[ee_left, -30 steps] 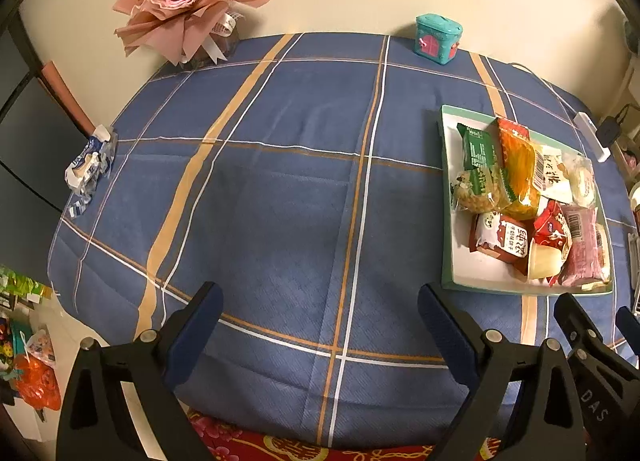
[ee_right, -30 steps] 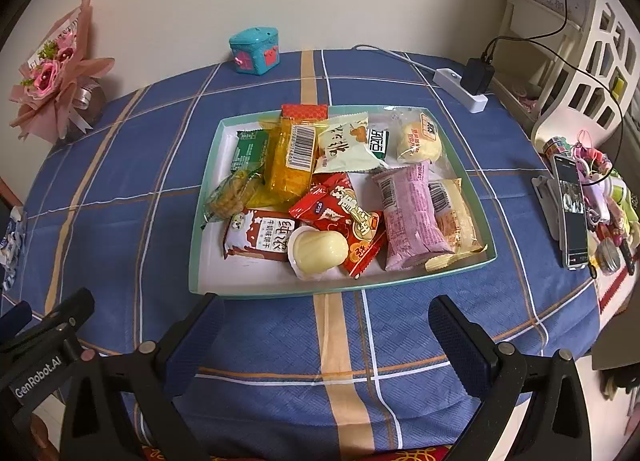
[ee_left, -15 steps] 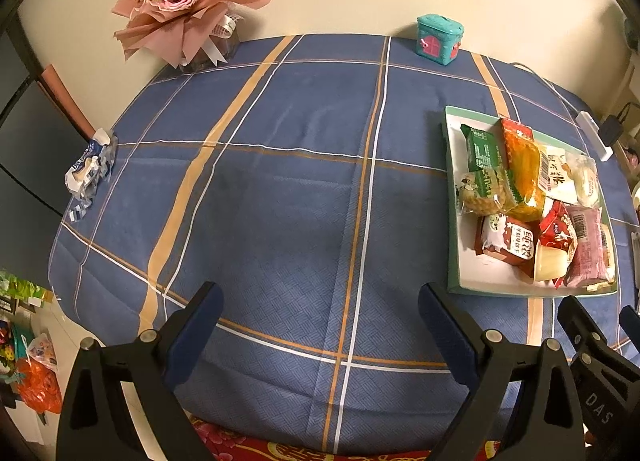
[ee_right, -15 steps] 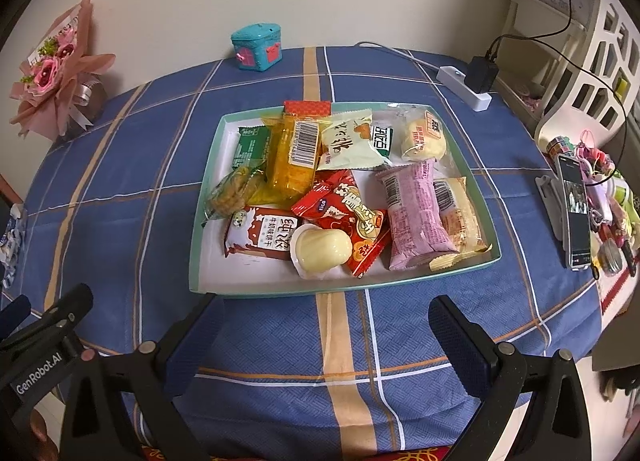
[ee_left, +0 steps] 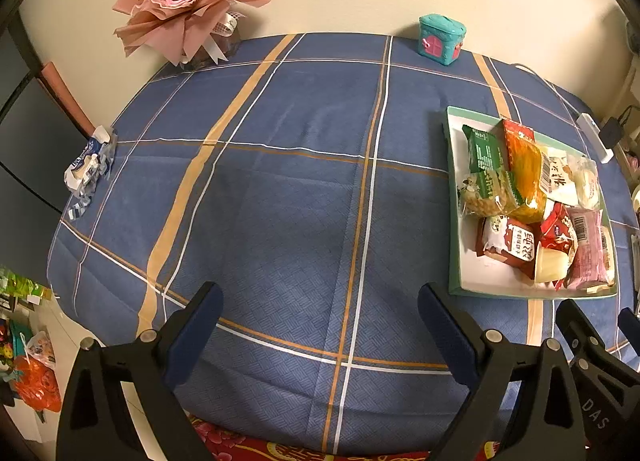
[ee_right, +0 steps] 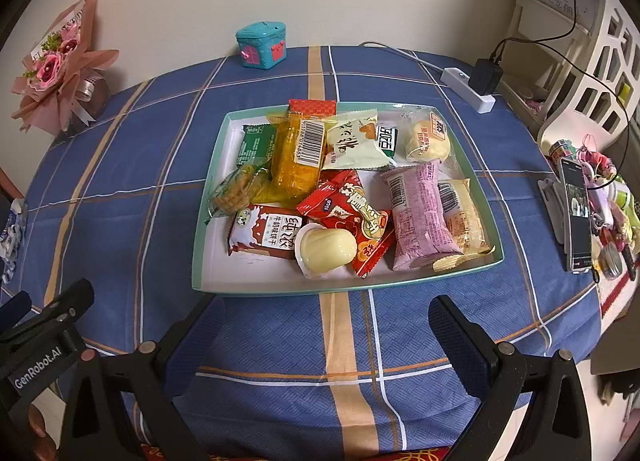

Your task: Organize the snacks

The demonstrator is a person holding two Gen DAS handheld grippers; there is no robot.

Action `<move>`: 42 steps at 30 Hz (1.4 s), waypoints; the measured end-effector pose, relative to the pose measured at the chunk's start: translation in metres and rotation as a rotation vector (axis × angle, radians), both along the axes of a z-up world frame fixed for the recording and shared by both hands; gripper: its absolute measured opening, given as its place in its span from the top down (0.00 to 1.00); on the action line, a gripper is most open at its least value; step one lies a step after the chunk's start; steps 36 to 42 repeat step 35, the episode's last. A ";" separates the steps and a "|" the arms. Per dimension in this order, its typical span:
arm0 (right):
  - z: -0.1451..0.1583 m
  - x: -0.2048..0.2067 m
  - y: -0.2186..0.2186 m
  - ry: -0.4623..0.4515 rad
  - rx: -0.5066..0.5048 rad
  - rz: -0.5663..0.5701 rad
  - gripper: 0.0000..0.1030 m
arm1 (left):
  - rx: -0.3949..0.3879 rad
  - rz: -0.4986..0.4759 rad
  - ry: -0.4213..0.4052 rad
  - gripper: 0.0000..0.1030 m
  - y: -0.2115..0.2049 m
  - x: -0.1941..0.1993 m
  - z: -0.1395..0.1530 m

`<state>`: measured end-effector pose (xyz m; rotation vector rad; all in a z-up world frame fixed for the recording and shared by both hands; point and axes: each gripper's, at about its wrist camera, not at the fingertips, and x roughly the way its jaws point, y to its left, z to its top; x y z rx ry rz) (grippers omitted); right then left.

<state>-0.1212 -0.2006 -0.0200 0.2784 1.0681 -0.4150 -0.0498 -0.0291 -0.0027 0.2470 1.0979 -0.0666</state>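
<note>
Both claws hang wide apart with nothing between their dark blue pads: the left claw (ee_left: 318, 319) over bare blue plaid tablecloth (ee_left: 280, 189), the right claw (ee_right: 322, 325) just short of the near rim of the shallow white tray with a teal edge (ee_right: 208, 197). All the snacks lie heaped in that tray on the table. At its near side a pale yellow pudding cup (ee_right: 326, 247) rests against a brown milk-biscuit packet (ee_right: 264, 237) and a red wrapper (ee_right: 348, 217). To the right sit a pink wrapped roll (ee_right: 418, 217) and, touching it, a yellow wrapped cake (ee_right: 460, 213). Farther back lie an orange-yellow packet with a barcode (ee_right: 300, 153), a green packet (ee_right: 254, 145) and a cream sachet (ee_right: 352, 141). A small teal house-shaped tin (ee_right: 262, 45) stands near the wall, well apart from the tray, and a pink paper bouquet (ee_left: 188, 1) at the far left corner.
</note>
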 end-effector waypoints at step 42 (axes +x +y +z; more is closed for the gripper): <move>-0.002 -0.002 0.001 0.003 0.002 -0.001 0.00 | -0.016 -0.006 -0.012 0.05 -0.003 -0.003 0.002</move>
